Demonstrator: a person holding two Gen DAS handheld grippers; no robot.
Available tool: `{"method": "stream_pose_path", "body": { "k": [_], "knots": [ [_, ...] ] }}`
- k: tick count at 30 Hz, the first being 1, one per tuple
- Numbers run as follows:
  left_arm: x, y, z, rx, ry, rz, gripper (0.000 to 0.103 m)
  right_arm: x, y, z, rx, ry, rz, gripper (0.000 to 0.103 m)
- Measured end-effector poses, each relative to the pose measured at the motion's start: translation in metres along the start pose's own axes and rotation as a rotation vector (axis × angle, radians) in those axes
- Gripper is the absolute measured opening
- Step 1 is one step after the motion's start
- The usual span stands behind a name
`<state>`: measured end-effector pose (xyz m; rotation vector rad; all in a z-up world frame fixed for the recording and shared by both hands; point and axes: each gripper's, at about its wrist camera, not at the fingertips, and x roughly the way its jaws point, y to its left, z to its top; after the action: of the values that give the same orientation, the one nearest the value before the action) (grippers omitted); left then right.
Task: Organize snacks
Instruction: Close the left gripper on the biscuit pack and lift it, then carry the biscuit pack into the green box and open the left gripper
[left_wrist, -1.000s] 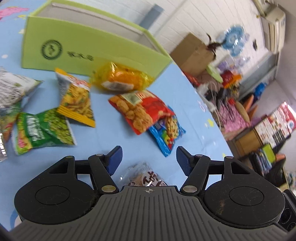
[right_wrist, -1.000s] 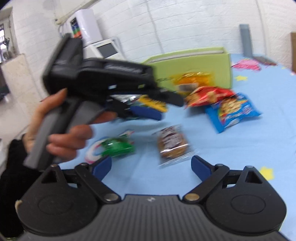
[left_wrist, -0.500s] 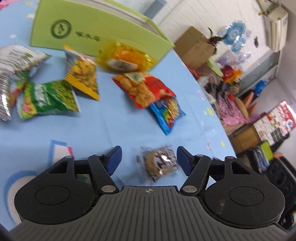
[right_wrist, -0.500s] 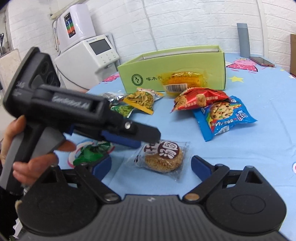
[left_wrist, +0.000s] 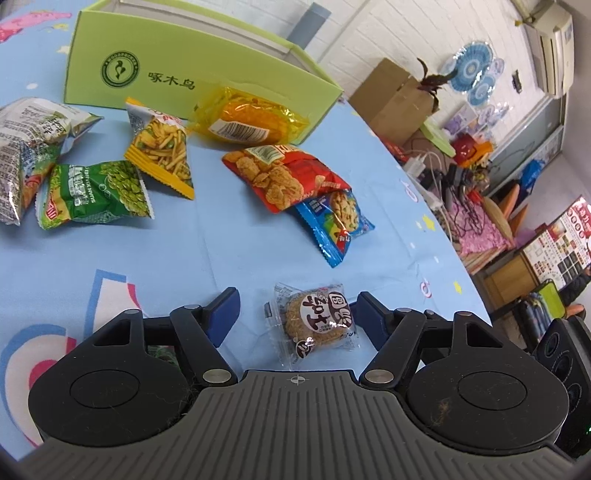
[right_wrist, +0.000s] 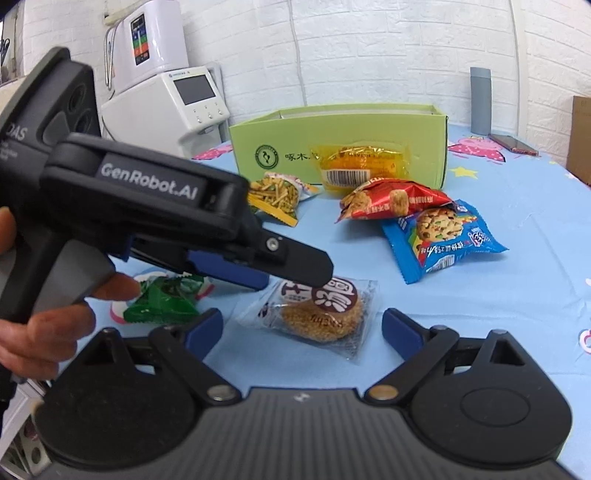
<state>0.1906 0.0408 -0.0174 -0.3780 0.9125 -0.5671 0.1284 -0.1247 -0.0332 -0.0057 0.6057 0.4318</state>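
The left gripper (left_wrist: 293, 314) stands wide open, its blue fingers either side of a clear-wrapped round brown cake (left_wrist: 316, 323) lying on the light blue surface (left_wrist: 221, 258), gripping nothing. The right gripper (right_wrist: 303, 328) is likewise wide open and empty, near the same cake. An open light-green cardboard box (left_wrist: 192, 70) sits beyond the scattered snack packets.

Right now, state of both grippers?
Left gripper: open, holding nothing, straddling the round cake packet.
Right gripper: open, holding nothing.
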Motion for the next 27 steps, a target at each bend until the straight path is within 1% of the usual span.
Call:
{"method": "stream_pose_path", "body": {
  "k": [1, 2, 3, 5, 7, 10, 13, 16, 19, 21, 24, 26, 27],
  "knots": [
    [0.002, -0.002, -0.002, 0.002, 0.010, 0.001, 0.027, 0.000, 0.002, -0.001, -0.011, -0.003, -0.014, 0.088],
    [0.005, -0.003, -0.005, -0.004, 0.020, -0.010, 0.019, 0.000, 0.005, -0.002, -0.029, -0.004, -0.032, 0.082],
    [0.005, -0.002, -0.006, -0.026, 0.023, -0.021, 0.016, -0.002, 0.007, -0.001, -0.036, -0.004, -0.036, 0.081],
    [0.003, -0.003, -0.003, -0.068, 0.025, -0.038, 0.012, -0.004, 0.005, 0.001, -0.008, 0.008, -0.021, 0.076],
    [0.000, -0.007, 0.006, -0.067, 0.018, -0.040, 0.012, -0.007, 0.000, 0.006, 0.013, 0.003, -0.002, 0.075],
    [-0.008, -0.018, 0.026, -0.023, -0.023, -0.047, 0.013, -0.011, -0.004, 0.024, 0.003, -0.034, -0.004, 0.075],
    [-0.022, -0.023, 0.063, 0.004, -0.092, -0.052, 0.013, -0.006, -0.006, 0.058, -0.050, -0.084, -0.006, 0.075],
    [-0.031, -0.022, 0.110, 0.027, -0.165, -0.044, 0.014, 0.008, -0.009, 0.105, -0.122, -0.135, -0.004, 0.075],
    [-0.031, -0.015, 0.158, 0.042, -0.221, -0.013, 0.014, 0.037, -0.012, 0.153, -0.183, -0.157, 0.002, 0.075],
    [-0.022, -0.006, 0.187, 0.038, -0.237, 0.019, 0.014, 0.061, -0.017, 0.180, -0.207, -0.154, 0.005, 0.075],
    [0.001, 0.012, 0.220, 0.029, -0.230, 0.059, 0.014, 0.104, -0.030, 0.210, -0.211, -0.120, 0.028, 0.075],
    [0.022, 0.030, 0.235, 0.020, -0.208, 0.084, 0.014, 0.133, -0.040, 0.220, -0.206, -0.083, 0.039, 0.075],
    [0.031, 0.038, 0.240, 0.015, -0.199, 0.091, 0.017, 0.146, -0.043, 0.223, -0.206, -0.066, 0.042, 0.075]
  ]
}}
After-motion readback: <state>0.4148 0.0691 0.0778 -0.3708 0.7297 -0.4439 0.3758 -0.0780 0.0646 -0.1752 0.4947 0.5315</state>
